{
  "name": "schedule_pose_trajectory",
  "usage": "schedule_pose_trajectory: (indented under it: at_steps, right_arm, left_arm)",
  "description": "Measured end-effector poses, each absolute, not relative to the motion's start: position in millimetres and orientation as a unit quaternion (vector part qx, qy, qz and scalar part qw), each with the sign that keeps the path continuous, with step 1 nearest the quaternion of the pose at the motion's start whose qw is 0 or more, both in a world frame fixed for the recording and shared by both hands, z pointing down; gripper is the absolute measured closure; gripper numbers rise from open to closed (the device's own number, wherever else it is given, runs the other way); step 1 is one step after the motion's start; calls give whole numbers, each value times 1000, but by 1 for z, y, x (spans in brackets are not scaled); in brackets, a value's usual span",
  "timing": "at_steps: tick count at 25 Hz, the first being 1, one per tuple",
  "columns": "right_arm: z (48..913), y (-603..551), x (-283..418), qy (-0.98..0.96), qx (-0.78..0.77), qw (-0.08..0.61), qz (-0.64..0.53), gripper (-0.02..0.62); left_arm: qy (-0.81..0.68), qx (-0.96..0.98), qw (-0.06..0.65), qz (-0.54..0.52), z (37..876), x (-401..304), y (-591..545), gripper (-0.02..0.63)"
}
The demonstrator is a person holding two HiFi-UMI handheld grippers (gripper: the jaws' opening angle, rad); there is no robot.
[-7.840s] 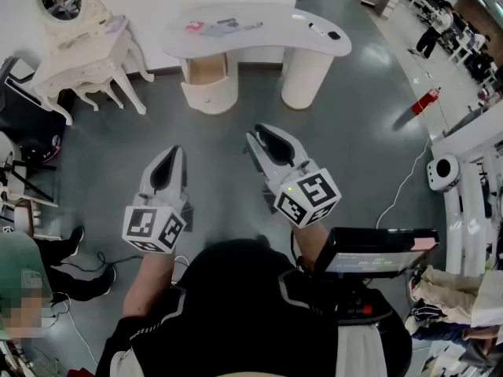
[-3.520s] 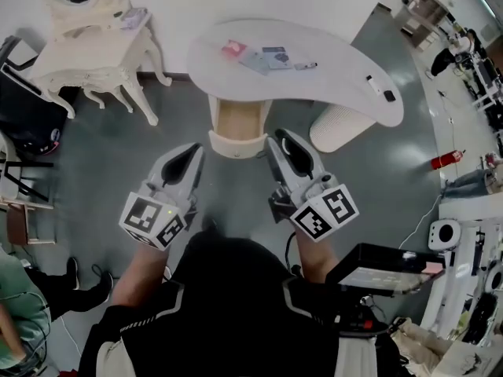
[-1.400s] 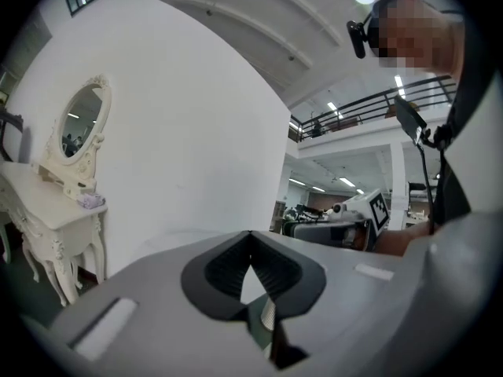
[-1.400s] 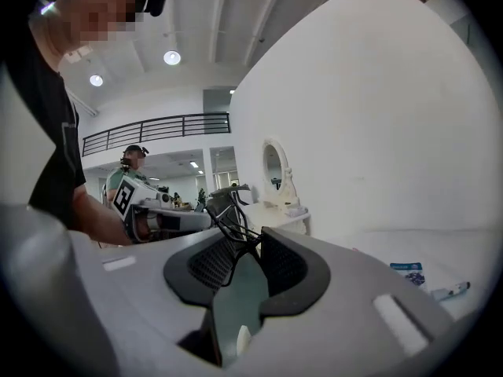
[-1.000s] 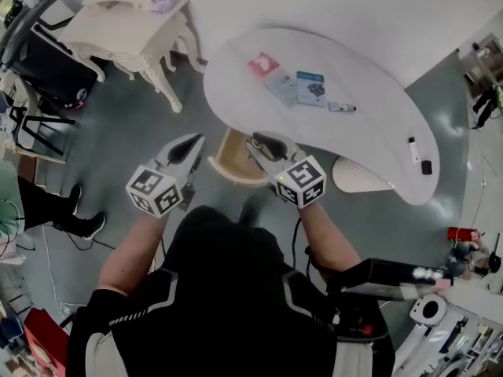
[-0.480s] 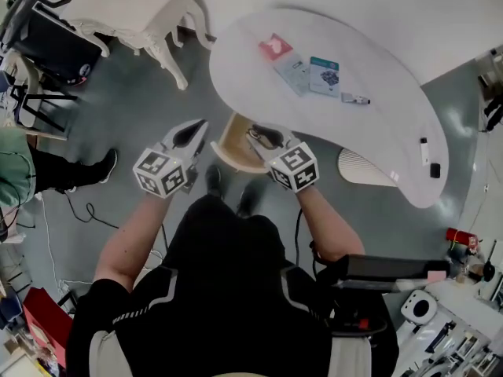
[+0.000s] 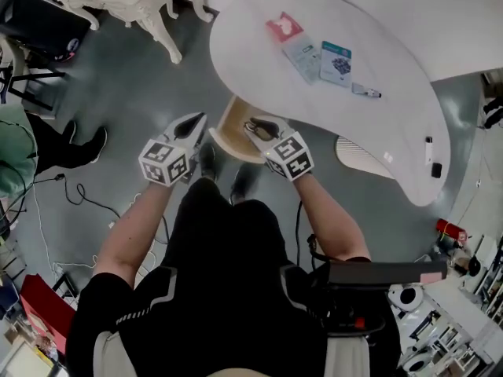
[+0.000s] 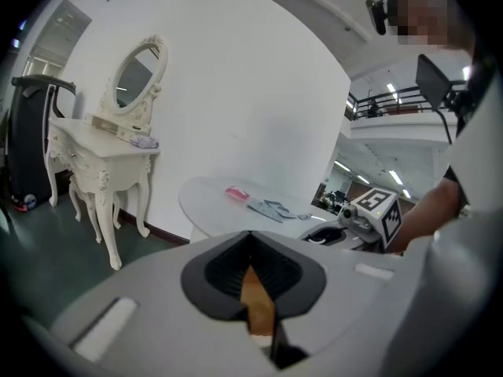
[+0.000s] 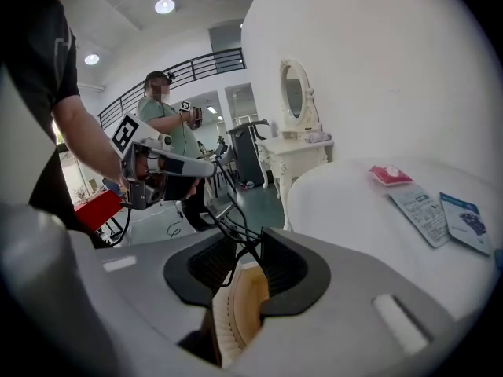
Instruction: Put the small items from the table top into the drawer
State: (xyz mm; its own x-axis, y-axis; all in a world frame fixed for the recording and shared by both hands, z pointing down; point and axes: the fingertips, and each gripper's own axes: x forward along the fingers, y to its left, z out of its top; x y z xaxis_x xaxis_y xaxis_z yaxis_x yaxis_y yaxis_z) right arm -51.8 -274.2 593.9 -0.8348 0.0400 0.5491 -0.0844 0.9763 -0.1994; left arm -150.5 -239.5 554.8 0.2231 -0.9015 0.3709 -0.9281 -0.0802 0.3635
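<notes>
White table (image 7: pixel 393 132) holds the packet (image 7: pixel 284 27), leaflet (image 7: pixel 302 51), card (image 7: pixel 336 60) and pen (image 7: pixel 366 92) on its far side, well apart from the left gripper (image 7: pixel 191 124) and right gripper (image 7: pixel 255 126) near the drawer (image 7: pixel 228 136). Left gripper view: jaws together, empty. Right gripper view: jaws slightly apart, the drawer's rim showing between them, not clamped; a skewed bite could slip off

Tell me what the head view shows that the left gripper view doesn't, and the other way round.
Only the head view: two small dark items near the table's far end, the red fire extinguisher on the floor, and the person's shoes.
Only the left gripper view: the oval mirror on top of the white vanity, and a balcony railing high in the background.
Both: the white table, the red packet on it, the right gripper, and the vanity, though the head view catches only its legs and edge.
</notes>
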Motion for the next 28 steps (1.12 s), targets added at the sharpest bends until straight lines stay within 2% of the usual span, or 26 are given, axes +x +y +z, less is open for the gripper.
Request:
schedule_pose_trajectory:
  at_steps: [22, 28]
  right_arm:
    - [735, -280, -62, -895, -23, 439, 75, 494]
    - [764, -269, -69, -873, -75, 482, 16, 494]
  left_arm:
    - [-597, 730, 325, 74, 654, -152, -259, 607]
    - [-595, 728, 332, 76, 668, -165, -258, 607]
